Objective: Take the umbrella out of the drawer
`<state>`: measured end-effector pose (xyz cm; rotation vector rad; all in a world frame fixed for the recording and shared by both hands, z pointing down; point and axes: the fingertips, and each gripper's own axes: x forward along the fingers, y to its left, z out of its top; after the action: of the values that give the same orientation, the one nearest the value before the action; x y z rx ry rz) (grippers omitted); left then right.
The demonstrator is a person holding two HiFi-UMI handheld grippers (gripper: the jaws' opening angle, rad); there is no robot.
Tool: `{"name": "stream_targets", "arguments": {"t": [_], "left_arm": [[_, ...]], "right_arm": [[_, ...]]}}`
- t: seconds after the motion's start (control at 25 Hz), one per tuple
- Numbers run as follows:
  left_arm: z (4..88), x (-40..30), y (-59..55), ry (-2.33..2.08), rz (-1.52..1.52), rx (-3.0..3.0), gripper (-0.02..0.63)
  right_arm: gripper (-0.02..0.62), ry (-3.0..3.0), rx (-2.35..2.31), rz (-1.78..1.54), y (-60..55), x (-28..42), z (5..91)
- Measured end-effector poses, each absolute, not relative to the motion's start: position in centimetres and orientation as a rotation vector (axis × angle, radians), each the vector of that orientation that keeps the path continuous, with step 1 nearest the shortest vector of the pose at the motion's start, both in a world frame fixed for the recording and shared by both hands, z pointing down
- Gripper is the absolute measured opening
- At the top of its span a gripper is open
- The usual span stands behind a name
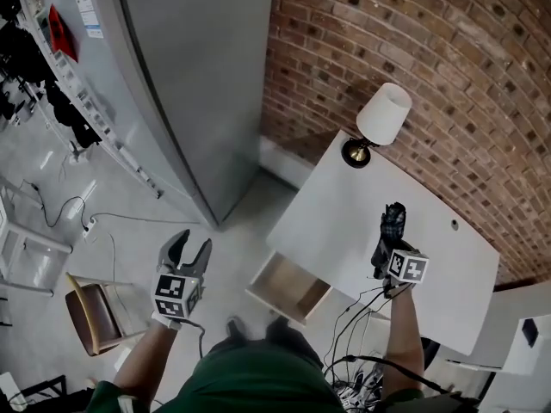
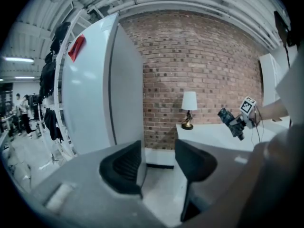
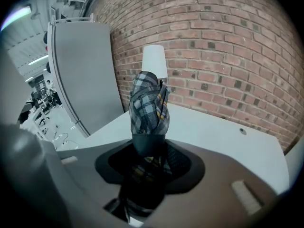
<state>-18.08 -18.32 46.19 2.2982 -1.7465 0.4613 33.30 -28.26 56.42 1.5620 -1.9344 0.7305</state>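
Observation:
A folded plaid umbrella (image 1: 394, 216) is up over the white table (image 1: 344, 222), and my right gripper (image 1: 385, 252) is shut on its lower part. In the right gripper view the umbrella (image 3: 149, 106) sticks up from between the dark pads (image 3: 178, 163) of that gripper (image 3: 149, 160). The drawer (image 1: 288, 284) under the table's near edge stands pulled out, its pale inside bare. My left gripper (image 1: 188, 252) hangs open and holds nothing, out over the floor to the drawer's left. From the left gripper (image 2: 159, 167) view, the umbrella (image 2: 230, 120) shows far off to the right.
A lamp (image 1: 379, 119) with a white shade stands at the table's far corner against the brick wall (image 1: 448, 50). A tall grey fridge (image 1: 189, 84) rises to the left. A chair (image 1: 90, 317) and cables (image 1: 362, 312) lie near the person's feet.

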Motion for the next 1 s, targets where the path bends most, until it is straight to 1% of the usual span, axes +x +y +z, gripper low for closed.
{"name": "stream_targets", "arguments": {"t": [0.24,0.48,0.8,1.0], "left_arm": [[46.8,-14.2,-21.2,-1.771,0.466,2.249,0.221],[47.4,-10.6,-23.1,-1.766,0.556,2.18,0.218],[46.9,-8.8,-24.3,-1.815,0.589,2.138,0.219],[46.9,-8.7,-24.0,-1.885,0.546,2.137,0.218]], "right_arm": [[0.16,-1.901,1.473,0.75,-33.2,36.9,59.3],[0.161,-1.885,1.323,0.778,-36.9,37.8,63.4],[0.167,-1.817,1.225,0.873,-39.2,38.3,68.3],[0.175,-1.769,1.127,0.92,-38.8,37.8,71.3]]}}
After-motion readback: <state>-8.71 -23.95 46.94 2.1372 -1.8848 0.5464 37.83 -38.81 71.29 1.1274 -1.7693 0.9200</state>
